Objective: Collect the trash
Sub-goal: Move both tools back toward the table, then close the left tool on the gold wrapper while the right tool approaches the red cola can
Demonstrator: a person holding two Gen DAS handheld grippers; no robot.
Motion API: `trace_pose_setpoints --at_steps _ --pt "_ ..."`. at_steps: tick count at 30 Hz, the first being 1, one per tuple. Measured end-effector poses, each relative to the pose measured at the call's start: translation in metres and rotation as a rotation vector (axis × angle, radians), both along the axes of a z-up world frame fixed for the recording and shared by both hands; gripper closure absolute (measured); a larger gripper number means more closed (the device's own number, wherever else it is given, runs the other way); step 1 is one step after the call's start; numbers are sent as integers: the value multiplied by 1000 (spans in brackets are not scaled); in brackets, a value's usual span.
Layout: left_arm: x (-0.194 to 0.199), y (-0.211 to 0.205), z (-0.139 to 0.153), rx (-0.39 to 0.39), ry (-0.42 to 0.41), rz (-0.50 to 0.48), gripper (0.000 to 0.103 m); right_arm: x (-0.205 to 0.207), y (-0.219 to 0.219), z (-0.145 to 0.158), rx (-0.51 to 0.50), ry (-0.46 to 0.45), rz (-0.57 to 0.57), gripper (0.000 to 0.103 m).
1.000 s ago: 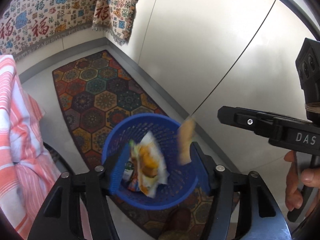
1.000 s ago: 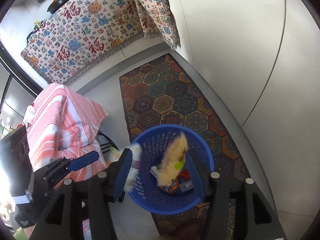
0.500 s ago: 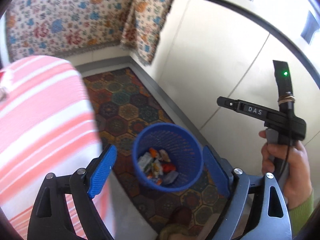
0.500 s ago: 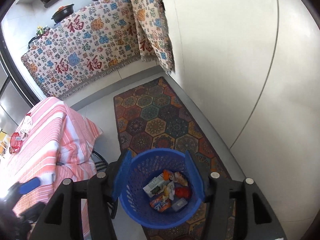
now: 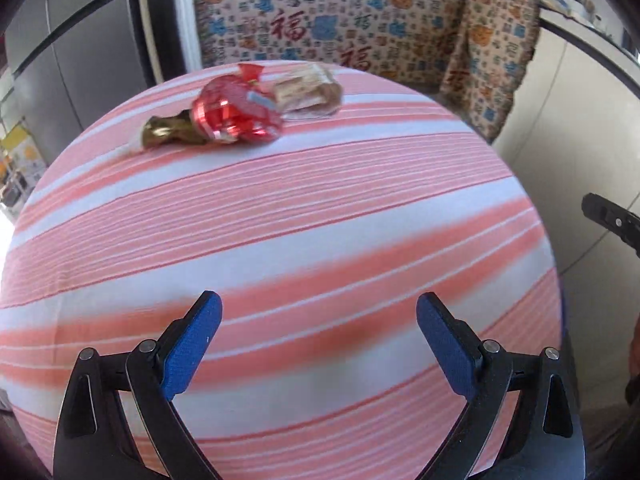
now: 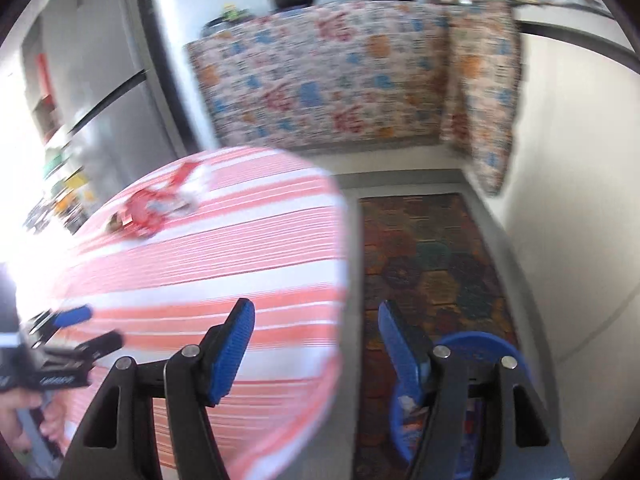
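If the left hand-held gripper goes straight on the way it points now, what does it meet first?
Most likely the bare striped tablecloth. The left hand-held gripper is open with nothing between its pads, aimed down at the cloth. The red wrapper lies farther on and left of that line, though depth is hard to judge.

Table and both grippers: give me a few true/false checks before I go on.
1. Wrappers lie at the table's far side. True.
2. The left gripper holds a wrapper. False: it is open and empty.
3. The right gripper is clamped shut. False: its jaws stand apart, nothing between them.
4. The blue basket sits on the rug. True.
5. The table is bare wood. False: a pink-striped cloth covers it.
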State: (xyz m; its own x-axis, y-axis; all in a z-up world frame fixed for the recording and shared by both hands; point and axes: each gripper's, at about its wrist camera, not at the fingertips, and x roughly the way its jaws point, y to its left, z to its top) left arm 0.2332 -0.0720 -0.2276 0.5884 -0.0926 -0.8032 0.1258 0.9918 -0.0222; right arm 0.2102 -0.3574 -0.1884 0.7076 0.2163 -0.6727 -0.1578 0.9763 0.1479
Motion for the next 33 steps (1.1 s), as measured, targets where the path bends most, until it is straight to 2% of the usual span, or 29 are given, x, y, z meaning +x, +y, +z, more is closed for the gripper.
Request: trace_pose_setpoints --at_steps 4,6,14,16,19,25,33 --pt "12 37 -9 54 16 46 5 10 74 -12 -49 39 155 37" --pt "13 60 -11 43 16 49 4 15 113 -20 -90 56 222 37" --pt "36 102 -12 25 9 20 0 21 184 -39 -179 96 309 37" --pt "44 112 -13 29 7 16 0 21 194 -45 -209 102 318 29" --pt "62 128 -12 29 5 -6 0 22 205 -45 -222 85 332 27" --pt "111 140 -12 29 6 -154 0 27 204 -46 -209 73 331 21" --pt "159 131 -10 46 2 -336 0 33 202 -47 -205 82 342 17"
